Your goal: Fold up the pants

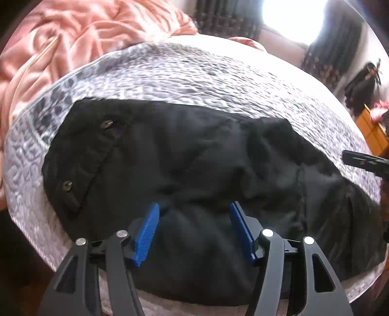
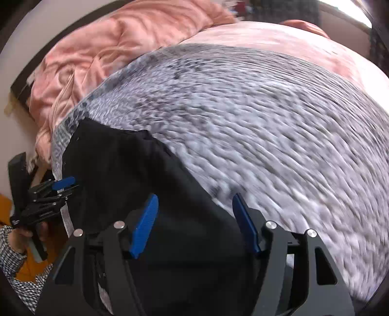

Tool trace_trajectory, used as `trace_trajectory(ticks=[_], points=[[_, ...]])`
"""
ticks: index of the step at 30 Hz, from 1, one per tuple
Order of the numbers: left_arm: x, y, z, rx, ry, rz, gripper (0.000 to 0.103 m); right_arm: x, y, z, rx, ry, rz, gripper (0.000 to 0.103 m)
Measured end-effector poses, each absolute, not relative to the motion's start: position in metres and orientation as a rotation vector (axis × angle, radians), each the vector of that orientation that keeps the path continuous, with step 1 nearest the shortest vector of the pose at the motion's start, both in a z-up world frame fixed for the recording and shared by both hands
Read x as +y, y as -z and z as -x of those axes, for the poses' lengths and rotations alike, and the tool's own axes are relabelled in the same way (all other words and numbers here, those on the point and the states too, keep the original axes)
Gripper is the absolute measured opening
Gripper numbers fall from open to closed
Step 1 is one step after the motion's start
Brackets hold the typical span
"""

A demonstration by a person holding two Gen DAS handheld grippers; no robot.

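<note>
Black pants (image 1: 184, 165) lie bunched on a grey patterned bedspread (image 1: 184, 73), with two buttons on a flap at the left. My left gripper (image 1: 194, 211) is open, its blue pads (image 1: 147, 233) just above the near edge of the pants, holding nothing. In the right wrist view the pants (image 2: 136, 175) fill the lower left. My right gripper (image 2: 194, 201) is open over their right edge, empty. The left gripper (image 2: 60, 184) also shows there at the far left, held in a hand. The tip of the right gripper (image 1: 364, 161) shows at the right edge of the left wrist view.
A crumpled pink blanket (image 1: 73, 39) lies at the back left of the bed; it also shows in the right wrist view (image 2: 116, 48). A bright window (image 1: 291, 19) and dark curtains stand behind. Orange furniture (image 1: 372, 131) is at the right. The bedspread (image 2: 267, 121) stretches away to the right.
</note>
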State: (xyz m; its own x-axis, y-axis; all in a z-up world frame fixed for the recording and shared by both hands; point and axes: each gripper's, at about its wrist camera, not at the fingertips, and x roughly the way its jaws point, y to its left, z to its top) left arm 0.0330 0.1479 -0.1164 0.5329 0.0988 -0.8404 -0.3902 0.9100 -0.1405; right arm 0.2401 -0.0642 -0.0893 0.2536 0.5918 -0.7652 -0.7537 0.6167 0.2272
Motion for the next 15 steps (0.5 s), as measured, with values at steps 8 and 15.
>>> trace_trajectory(ticks=[8, 15], points=[[0.162, 0.124, -0.033, 1.001, -0.280, 0.318, 0.070, 0.026, 0.112, -0.252, 1.021, -1.012, 0.333, 0.050], [0.167, 0.130, -0.037, 1.004, -0.268, 0.314, 0.073, 0.045, 0.112, -0.255, 0.994, -0.972, 0.399, 0.005]])
